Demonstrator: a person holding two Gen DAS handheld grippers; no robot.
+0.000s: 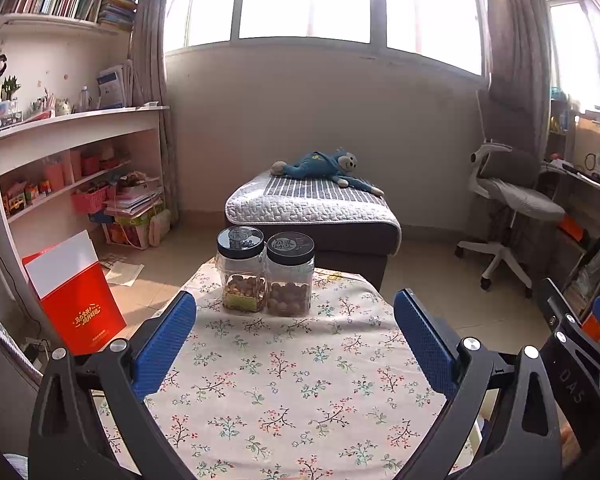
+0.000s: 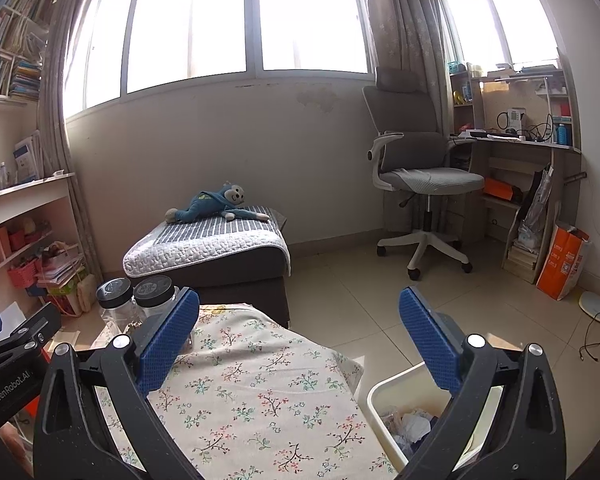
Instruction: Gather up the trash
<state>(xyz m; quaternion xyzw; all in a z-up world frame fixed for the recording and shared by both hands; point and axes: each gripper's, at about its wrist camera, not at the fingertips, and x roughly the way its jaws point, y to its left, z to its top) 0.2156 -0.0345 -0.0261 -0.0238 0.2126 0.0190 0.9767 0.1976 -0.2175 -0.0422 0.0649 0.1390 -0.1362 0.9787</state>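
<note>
White bin (image 2: 384,394) of trash (image 2: 414,420) below wide right claw (image 2: 299,334), left claw (image 1: 295,330) wide over floral tablecloth (image 1: 284,380)

The left gripper (image 1: 295,318) and the right gripper (image 2: 299,314) look the same: black plastic arms, bumpy blue pads (image 1: 166,340), and shiny round silver screws (image 2: 475,340).

My grippers' fingers (image 1: 168,344) are black with blue textured pads. The tablecloth (image 1: 284,376) is cream with small red and green floral sprigs. Two clear jars (image 1: 266,276) have black lids. The bin (image 2: 384,404) is white.
</note>
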